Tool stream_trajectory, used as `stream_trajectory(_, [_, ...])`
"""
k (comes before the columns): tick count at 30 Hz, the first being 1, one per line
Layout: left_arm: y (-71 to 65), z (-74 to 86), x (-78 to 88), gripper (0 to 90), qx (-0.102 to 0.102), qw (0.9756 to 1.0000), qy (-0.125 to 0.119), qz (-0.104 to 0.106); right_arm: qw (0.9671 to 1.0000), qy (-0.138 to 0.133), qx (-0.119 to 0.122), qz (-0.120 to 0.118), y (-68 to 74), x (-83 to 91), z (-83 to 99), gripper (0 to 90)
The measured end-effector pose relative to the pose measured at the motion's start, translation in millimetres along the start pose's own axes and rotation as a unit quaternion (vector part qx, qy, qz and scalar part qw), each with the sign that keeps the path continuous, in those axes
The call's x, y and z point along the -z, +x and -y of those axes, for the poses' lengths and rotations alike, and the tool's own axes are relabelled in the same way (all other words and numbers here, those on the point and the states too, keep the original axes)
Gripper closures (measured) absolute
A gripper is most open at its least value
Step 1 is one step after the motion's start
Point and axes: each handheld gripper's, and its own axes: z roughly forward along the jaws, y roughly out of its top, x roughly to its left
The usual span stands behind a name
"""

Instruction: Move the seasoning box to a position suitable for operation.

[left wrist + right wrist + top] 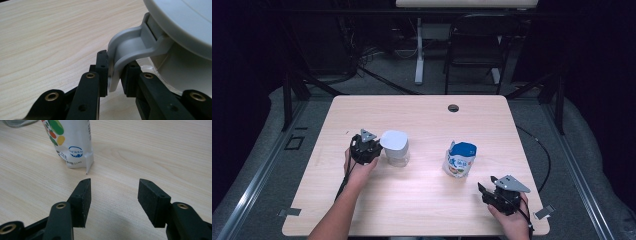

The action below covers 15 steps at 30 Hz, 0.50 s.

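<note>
A white jug (pixel 396 147) with a pale lid stands upright left of the table's middle. My left gripper (pixel 373 146) comes at it from the left, level with the table. In the left gripper view the jug's grey handle (pixel 130 42) runs down between the black pads (pixel 102 72), which press on it from both sides; my left gripper (pixel 116 76) is shut on it. A white and blue pouch (pixel 460 159) with fruit print (pixel 72 142) stands right of centre. My right gripper (pixel 484 192) rests near the front right corner, open, its jaws (pixel 113 195) holding nothing, a short way from the pouch.
The light wooden table (pixel 422 200) has a cable hole (pixel 453 107) near its far edge. Behind it stand a dark chair (pixel 474 45) and another table's white leg (pixel 419 55). Bare tabletop lies between the jug and the pouch and in front of both.
</note>
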Motion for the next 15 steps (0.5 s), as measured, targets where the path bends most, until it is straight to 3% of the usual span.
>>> stream_trajectory(15, [-6.4,2.1,3.4,81.9,0.015,0.9996,0.001,-0.023,1.0000,-0.001,0.003,0.001,1.9,0.0,-0.2,44.2])
